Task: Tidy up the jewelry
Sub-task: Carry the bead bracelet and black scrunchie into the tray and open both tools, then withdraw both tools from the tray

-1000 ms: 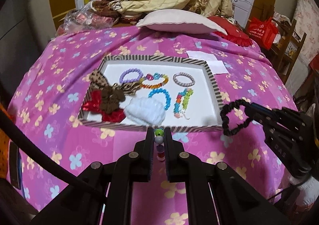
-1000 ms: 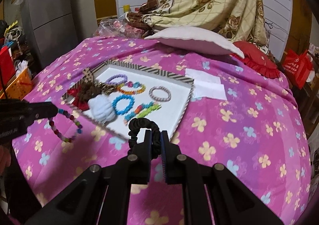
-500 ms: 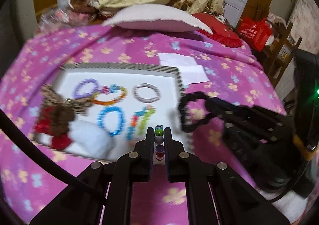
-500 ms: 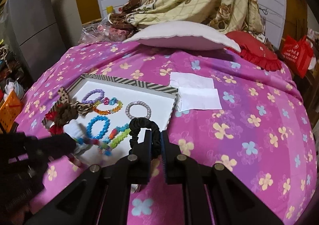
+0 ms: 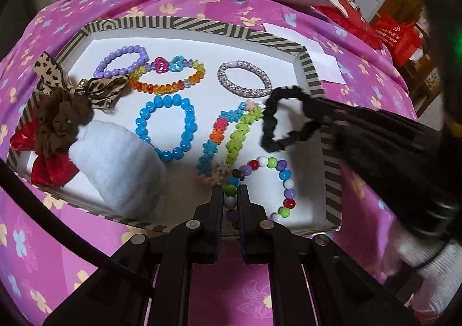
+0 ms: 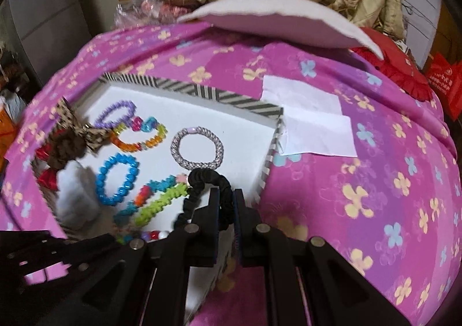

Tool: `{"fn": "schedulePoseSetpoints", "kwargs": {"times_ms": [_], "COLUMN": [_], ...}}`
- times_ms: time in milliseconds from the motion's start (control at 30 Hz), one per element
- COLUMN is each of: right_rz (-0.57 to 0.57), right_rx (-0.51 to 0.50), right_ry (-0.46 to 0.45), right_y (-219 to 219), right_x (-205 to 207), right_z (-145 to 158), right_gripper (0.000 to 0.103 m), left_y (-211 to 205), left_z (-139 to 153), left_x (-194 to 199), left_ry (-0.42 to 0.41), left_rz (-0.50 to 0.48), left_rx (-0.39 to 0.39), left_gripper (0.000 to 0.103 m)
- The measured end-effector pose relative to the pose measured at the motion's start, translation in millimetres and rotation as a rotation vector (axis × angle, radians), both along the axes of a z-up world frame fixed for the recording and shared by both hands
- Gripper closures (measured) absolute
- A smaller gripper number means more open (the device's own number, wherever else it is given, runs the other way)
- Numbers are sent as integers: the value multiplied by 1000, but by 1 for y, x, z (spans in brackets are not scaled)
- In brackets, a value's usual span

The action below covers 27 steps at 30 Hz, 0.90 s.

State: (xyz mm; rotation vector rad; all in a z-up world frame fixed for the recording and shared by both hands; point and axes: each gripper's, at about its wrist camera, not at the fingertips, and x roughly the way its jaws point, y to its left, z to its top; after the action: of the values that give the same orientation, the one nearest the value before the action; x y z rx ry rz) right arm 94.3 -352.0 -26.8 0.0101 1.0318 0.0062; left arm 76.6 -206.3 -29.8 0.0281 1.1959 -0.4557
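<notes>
- Both sets of jaws are closed on jewelry: the left gripper (image 5: 230, 191) pinches a multicolored bead bracelet (image 5: 284, 179), and the right gripper (image 6: 226, 196) clamps a black scrunchie (image 6: 202, 179).
- In the left wrist view, the bead bracelet's loop spreads to the right of the jaws, over the lower right corner of the white floor of the striped tray (image 5: 311, 66); whether it touches the floor I cannot tell.
- In that same view the right gripper (image 5: 307, 106) reaches in from the right edge, its scrunchie (image 5: 277, 124) hanging over the tray's right side, just beside the star-shaped bead bracelet (image 5: 231, 135).
- Lying in the tray: a blue bead bracelet (image 5: 166, 129) at centre, a purple bead bracelet (image 5: 121, 62) and an orange-yellow bracelet with heart beads (image 5: 170, 73) toward the upper left, and a silver woven bracelet (image 5: 245, 80) at upper right.
- Along the tray's left side sit a white fluffy scrunchie (image 5: 115, 164), a brown and red fabric flower (image 5: 55, 135) and a leopard-print bow (image 5: 49, 73).
- The tray rests on a pink flowered bedspread (image 6: 375, 181); white paper sheets (image 6: 311, 118) lie just past its upper right corner.
- A white-gloved hand (image 5: 427, 256) shows at the lower right of the left wrist view.
</notes>
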Motion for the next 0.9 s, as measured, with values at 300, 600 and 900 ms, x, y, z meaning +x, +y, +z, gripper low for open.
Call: {"fn": "schedulePoseSetpoints", "kwargs": {"times_ms": [300, 600, 900], "right_rz": [-7, -40, -59], "right_rx": [3, 49, 62], "right_ry": [-46, -130, -176], "right_y": [1, 7, 39], "right_x": [-13, -71, -111], "right_z": [9, 44, 61], "right_gripper": [71, 56, 46], "left_y": [5, 31, 65], "left_z": [7, 32, 60], "left_x": [-5, -27, -54], "left_ry": [-24, -108, -263], "left_rz": [1, 18, 80], "left_rx": [0, 28, 99], "left_gripper": [63, 55, 55]}}
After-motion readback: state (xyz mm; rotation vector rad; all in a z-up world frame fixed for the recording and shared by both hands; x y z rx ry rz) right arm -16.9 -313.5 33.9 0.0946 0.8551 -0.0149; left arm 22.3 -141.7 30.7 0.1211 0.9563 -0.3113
